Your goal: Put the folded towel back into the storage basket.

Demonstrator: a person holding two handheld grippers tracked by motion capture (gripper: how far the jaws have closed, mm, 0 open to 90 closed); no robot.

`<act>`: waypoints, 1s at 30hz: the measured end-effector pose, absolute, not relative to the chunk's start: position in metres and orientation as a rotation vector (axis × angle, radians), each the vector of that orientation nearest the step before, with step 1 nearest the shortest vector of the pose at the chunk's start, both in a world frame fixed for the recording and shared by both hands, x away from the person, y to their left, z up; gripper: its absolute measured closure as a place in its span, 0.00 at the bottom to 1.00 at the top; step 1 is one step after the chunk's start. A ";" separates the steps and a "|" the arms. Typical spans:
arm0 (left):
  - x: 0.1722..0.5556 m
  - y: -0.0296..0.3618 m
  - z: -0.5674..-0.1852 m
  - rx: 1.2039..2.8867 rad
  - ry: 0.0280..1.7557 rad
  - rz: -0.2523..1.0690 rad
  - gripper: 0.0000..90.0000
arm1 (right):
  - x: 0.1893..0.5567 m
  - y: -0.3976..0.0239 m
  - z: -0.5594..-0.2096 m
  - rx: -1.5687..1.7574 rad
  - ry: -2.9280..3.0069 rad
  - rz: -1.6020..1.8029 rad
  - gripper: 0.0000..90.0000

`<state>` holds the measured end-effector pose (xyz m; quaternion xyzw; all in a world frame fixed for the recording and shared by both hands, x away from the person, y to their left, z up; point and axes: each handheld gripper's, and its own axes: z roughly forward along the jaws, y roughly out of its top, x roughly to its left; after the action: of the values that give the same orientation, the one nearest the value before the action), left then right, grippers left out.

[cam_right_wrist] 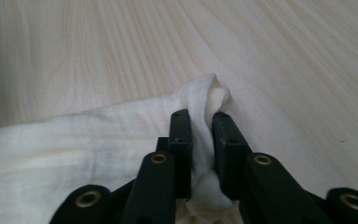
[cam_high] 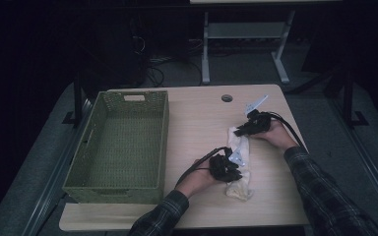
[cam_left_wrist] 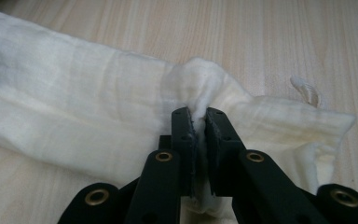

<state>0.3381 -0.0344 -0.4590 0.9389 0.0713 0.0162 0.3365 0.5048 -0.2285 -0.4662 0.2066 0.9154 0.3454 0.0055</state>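
Cloth (cam_high: 239, 162) lies on table (cam_high: 197, 123), right of green basket (cam_high: 123, 145), stretched btwn both grippers. Left gripper (cam_left_wrist: 200, 122) clenched on a raised fold near the cloth's near end; loop of cord (cam_left_wrist: 306, 92) just beside. Right gripper (cam_right_wrist: 201, 122) clamped on the far corner, w/ fabric bunched btwn jaws.

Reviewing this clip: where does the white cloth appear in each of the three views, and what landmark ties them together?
High view: the white cloth lies right of centre on the table, stretched between both grippers.
Left gripper view: it spans the frame from upper left to lower right, a fold pinched between the jaws.
Right gripper view: it covers the lower left, its corner pinched between the jaws.
Shared landmark: the light wood tabletop.
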 end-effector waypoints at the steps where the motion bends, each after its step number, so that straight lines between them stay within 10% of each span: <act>1: 0.339 -0.034 -0.459 2.444 0.190 0.039 0.92 | 0.504 -0.228 -0.466 0.656 2.863 1.083 0.91; 30: 0.332 -0.009 -0.351 2.341 0.226 0.187 0.93 | 0.487 -0.218 -0.383 0.534 2.782 1.093 0.93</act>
<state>0.3325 -0.0092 -0.3513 0.9173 0.0885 0.0733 0.3811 0.4871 -0.2184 -0.3827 0.1755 0.9149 0.3596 0.0525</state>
